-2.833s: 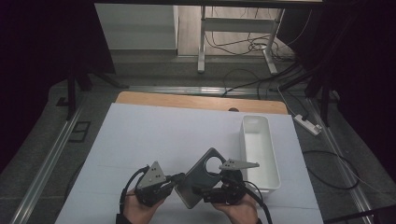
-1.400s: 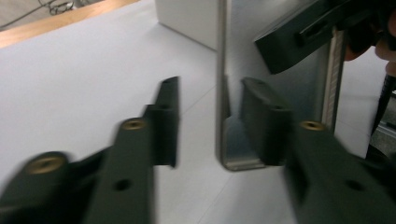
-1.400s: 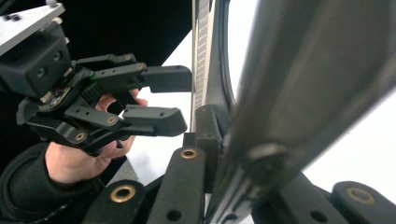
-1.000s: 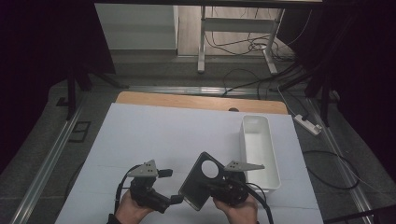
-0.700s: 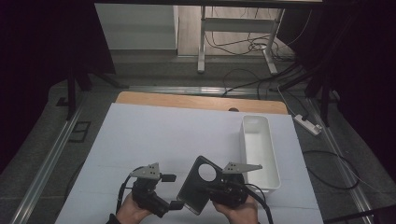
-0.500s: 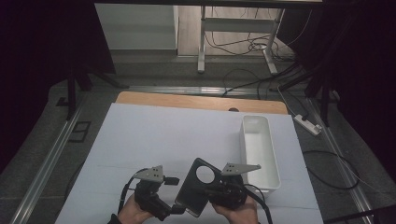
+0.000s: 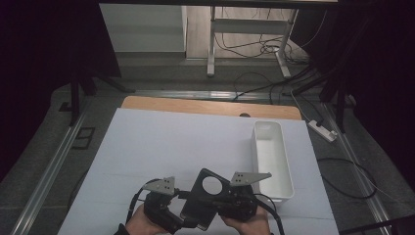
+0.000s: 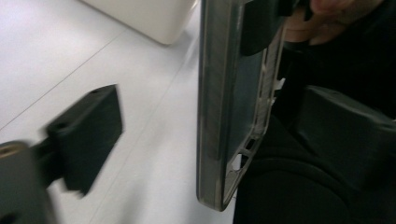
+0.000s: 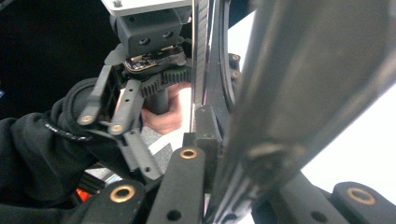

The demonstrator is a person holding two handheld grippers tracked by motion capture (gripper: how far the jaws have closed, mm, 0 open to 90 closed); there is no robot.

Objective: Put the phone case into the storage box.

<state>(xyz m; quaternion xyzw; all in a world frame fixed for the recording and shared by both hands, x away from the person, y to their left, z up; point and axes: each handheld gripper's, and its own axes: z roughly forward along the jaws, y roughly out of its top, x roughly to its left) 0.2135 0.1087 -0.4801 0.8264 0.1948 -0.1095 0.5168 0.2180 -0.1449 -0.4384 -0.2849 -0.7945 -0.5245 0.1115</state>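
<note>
Gripping a dark flat panel [image 7: 204, 199] with a round hole near its top, the right gripper [image 7: 230, 203] holds it tilted up off the white desk [image 7: 186, 142] at the near edge, its fingers [image 9: 187, 182] clamped tight on the panel's right side. In the right gripper view the panel's edge runs up the middle, pinched between the black fingers. The left gripper [image 7: 178, 221] sits just beside the panel's lower left corner; its fingers [image 8: 86, 135] are spread with the panel's edge standing between them (they have just been closing in), and the one finger plainly seen in the left gripper view is well clear of the panel, not pressing it. That view shows the panel [image 8: 229, 102] edge-on, grey-rimmed, with the person's right hand [image 8: 327, 18] behind it. A long white tray [image 7: 272, 159] lies on the desk to the right, just beyond the right gripper, apart from the panel
</note>
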